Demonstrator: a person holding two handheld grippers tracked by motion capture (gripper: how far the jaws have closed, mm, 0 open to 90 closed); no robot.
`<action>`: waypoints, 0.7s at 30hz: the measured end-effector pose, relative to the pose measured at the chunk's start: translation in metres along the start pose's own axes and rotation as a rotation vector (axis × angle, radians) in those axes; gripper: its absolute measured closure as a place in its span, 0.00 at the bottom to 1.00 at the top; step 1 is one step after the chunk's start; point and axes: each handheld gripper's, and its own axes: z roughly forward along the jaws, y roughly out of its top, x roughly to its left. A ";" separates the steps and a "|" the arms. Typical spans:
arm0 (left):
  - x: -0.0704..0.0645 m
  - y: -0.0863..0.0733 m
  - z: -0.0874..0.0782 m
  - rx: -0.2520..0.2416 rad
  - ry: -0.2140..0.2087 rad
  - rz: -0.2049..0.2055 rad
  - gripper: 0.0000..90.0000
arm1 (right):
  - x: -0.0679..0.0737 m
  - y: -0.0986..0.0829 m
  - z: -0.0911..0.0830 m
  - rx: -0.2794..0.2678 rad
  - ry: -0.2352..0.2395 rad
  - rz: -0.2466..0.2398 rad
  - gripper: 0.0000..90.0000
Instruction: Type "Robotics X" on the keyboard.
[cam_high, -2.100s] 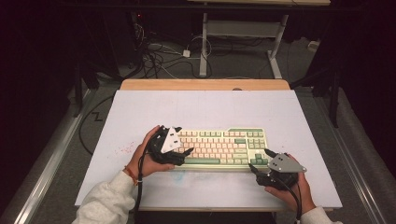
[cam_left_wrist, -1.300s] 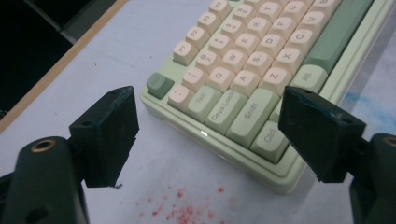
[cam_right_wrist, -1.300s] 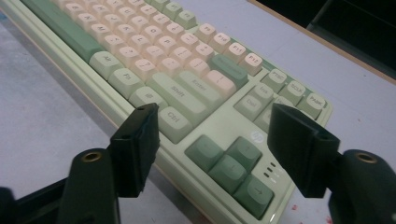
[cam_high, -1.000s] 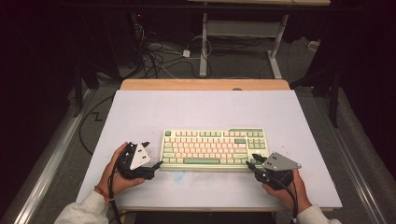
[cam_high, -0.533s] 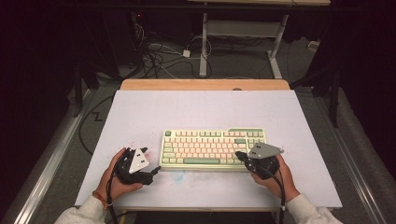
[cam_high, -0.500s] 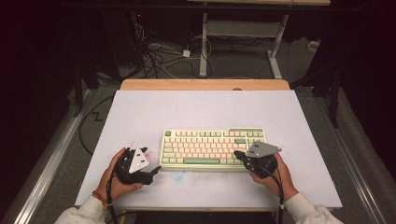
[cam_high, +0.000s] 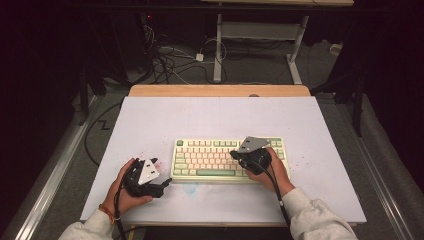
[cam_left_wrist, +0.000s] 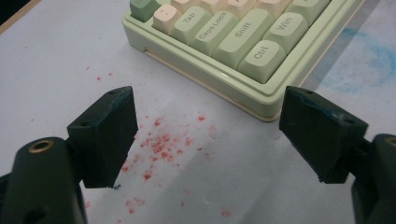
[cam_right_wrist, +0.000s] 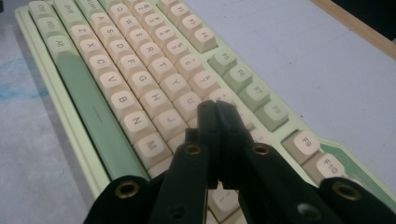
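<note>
Keyboard (cam_high: 227, 159) sits mid desk (cam_high: 220, 117), long axis l-r. I've got right tool (cam_high: 239, 156) pinched to a closed tip over its right-middle keys, nearer arm for pressing. Left tool (cam_high: 161, 181) spread wide, empty, on desk just off kbd's left end.

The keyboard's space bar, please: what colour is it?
Green, darker than the cream letter keys; the space bar shows best in the right gripper view.

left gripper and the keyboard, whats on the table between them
Just bare white table cover with a scatter of red specks. The left gripper view shows this between the open left gripper and the keyboard corner.
</note>
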 end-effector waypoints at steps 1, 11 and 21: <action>0.000 0.000 0.000 -0.002 -0.001 -0.002 0.21 | -0.001 0.002 0.004 0.004 -0.003 -0.006 1.00; -0.001 0.001 0.002 0.003 -0.010 0.004 0.21 | 0.000 0.006 0.023 0.035 -0.008 -0.003 1.00; -0.001 0.001 0.002 0.012 -0.004 0.012 0.21 | 0.001 0.009 0.017 0.031 -0.013 0.002 1.00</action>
